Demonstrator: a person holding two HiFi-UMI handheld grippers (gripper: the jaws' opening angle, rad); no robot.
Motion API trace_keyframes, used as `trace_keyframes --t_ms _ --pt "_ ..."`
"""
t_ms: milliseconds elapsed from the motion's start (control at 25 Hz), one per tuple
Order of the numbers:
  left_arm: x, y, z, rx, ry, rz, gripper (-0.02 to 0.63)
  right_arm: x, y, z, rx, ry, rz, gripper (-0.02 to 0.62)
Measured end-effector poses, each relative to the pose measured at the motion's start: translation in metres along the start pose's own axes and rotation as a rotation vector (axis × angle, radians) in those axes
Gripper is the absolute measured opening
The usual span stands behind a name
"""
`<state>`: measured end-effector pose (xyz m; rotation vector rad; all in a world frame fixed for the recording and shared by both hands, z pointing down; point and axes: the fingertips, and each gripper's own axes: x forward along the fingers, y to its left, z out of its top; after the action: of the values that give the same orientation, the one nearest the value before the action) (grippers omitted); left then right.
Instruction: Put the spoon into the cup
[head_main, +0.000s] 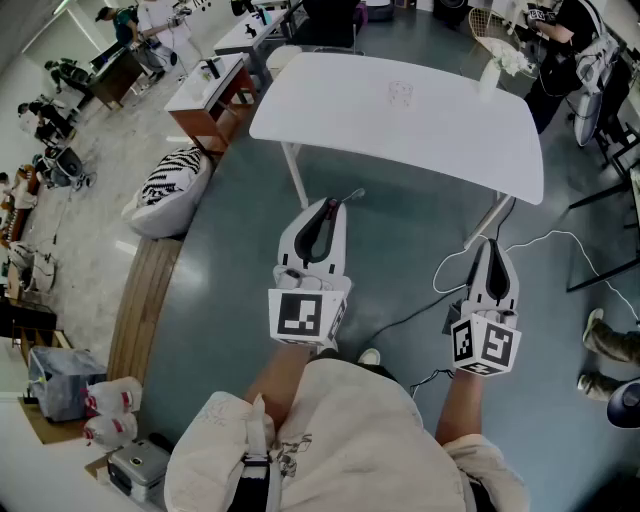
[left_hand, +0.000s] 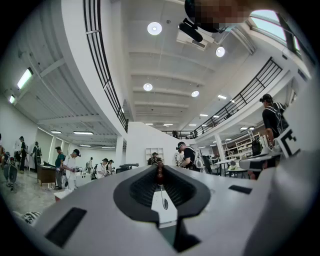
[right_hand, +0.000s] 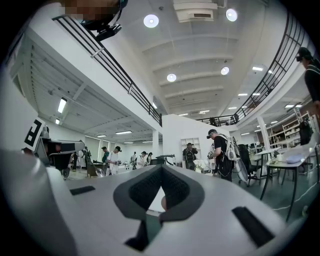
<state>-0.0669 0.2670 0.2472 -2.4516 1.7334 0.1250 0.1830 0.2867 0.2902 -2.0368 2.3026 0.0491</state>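
Spoon (head_main: 351, 196): pinched in the narrow fingers of the left gripper (head_main: 332, 205), before the near edge of the tabletop (head_main: 320, 110).
Cup (head_main: 400, 94): near the far edge, about the middle.
Right gripper (head_main: 492, 245): fingers together, empty.
Advice: bring the spoon above the cup, tilt it down, release low.

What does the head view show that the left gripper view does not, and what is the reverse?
Only the head view: the whole top of the white table, with the clear cup standing on it. Only the left gripper view: the ceiling lights and a balcony railing high in the hall. Both: the left gripper shut on the spoon.
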Motion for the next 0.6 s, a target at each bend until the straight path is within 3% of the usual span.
trace_keyframes --t_ms 600 --pt "-0.054 0.104 0.014 -0.024 -0.021 -0.006 0.035 0.014 0.135 0.027 -0.044 -0.024 0.032 -0.012"
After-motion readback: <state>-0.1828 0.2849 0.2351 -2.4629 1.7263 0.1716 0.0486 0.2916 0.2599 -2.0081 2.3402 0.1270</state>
